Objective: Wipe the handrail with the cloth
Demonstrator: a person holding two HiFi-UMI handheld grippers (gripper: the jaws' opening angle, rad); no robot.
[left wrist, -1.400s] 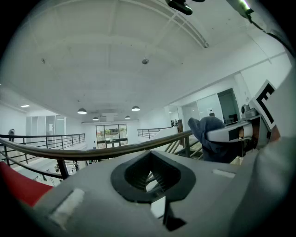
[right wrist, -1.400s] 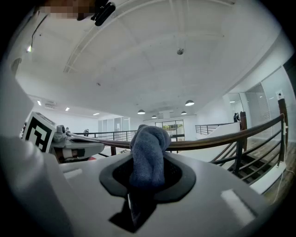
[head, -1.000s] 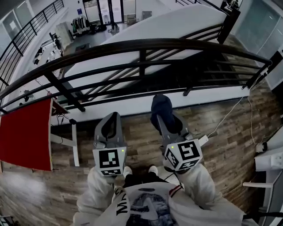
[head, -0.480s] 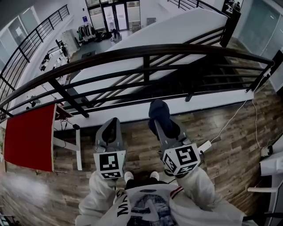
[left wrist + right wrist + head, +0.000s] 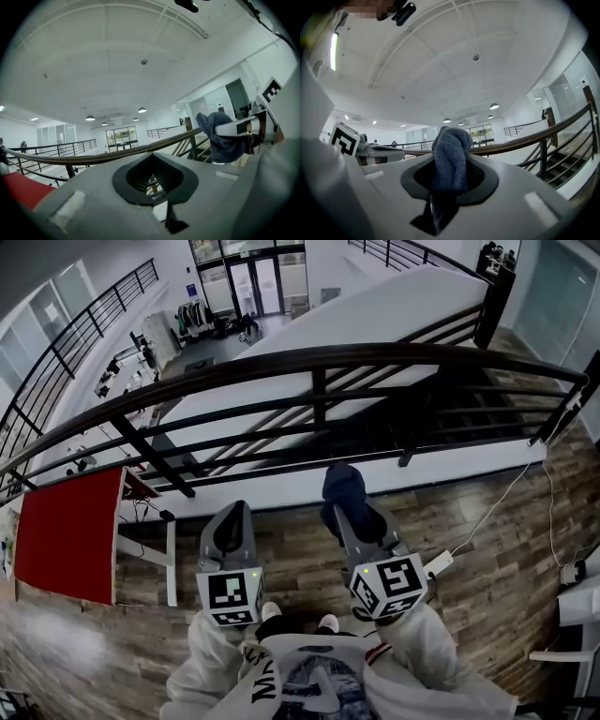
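Wood plank floor (image 5: 497, 549) — white vaulted ceiling (image 5: 117, 56), round lamps (image 5: 90, 117) — red panel (image 5: 66, 535) left.

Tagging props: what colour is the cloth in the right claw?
The cloth is plain dark blue-grey; it shows best in the right gripper view.

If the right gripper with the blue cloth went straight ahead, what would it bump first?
Probably the dark curved handrail, running just behind the blue woven cloth the right gripper holds; depth is unclear.
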